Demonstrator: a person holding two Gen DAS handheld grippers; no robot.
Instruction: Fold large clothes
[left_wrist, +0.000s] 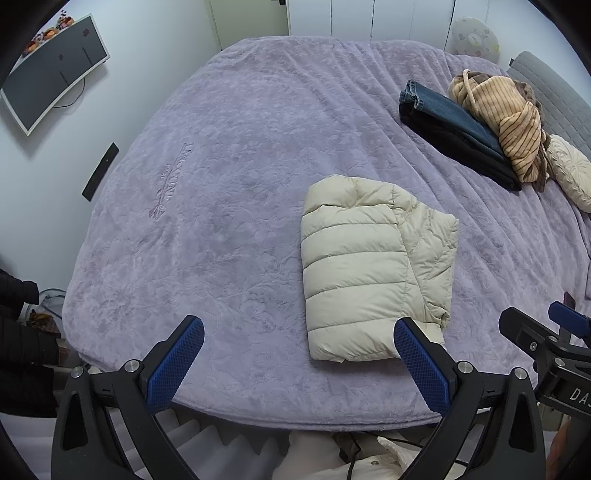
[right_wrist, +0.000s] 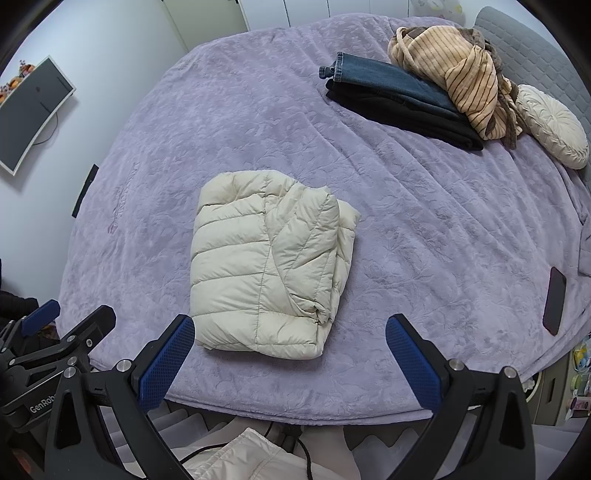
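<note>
A cream puffer jacket (left_wrist: 369, 266) lies folded into a compact block on the purple bedspread (left_wrist: 229, 155), near the front edge. It also shows in the right wrist view (right_wrist: 269, 266). My left gripper (left_wrist: 299, 332) is open and empty, held above the bed's front edge, its right finger just in front of the jacket's near corner. My right gripper (right_wrist: 290, 330) is open and empty, its left finger close to the jacket's near left corner. The right gripper's body shows at the right edge of the left wrist view (left_wrist: 546, 343).
Folded dark jeans (right_wrist: 391, 96) and a striped tan garment (right_wrist: 465, 81) sit at the far right of the bed, beside a round cream cushion (right_wrist: 554, 125). A dark phone (right_wrist: 555, 301) lies near the bed's right edge. A monitor (left_wrist: 51, 74) hangs on the left wall.
</note>
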